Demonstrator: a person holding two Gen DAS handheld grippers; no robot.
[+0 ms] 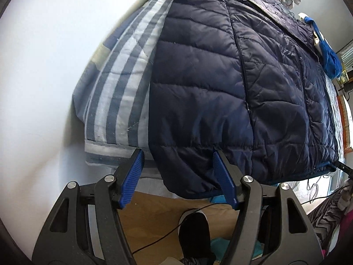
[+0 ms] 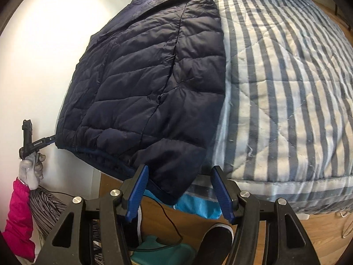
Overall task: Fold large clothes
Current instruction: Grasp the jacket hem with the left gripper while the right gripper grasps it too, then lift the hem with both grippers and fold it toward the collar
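A navy quilted puffer jacket (image 1: 220, 84) lies flat on a blue-and-white striped bedspread (image 1: 123, 84), its hem hanging over the near edge of the bed. My left gripper (image 1: 177, 152) is open around the hem's left corner; the left pad stands off the fabric. In the right wrist view the same jacket (image 2: 143, 84) shows its other hem corner between the open fingers of my right gripper (image 2: 180, 167), whose right pad is off the cloth. A gloved hand (image 2: 30, 172) in a pink sleeve holds the left gripper at the far hem corner.
A white wall (image 1: 44, 77) runs along the bed's left side. Below the bed edge are a wooden floor (image 1: 150, 216), a black shoe (image 2: 218, 243), a thin black cable (image 2: 167, 218) and teal items. Blue clothes (image 1: 328, 59) lie at the bed's far end.
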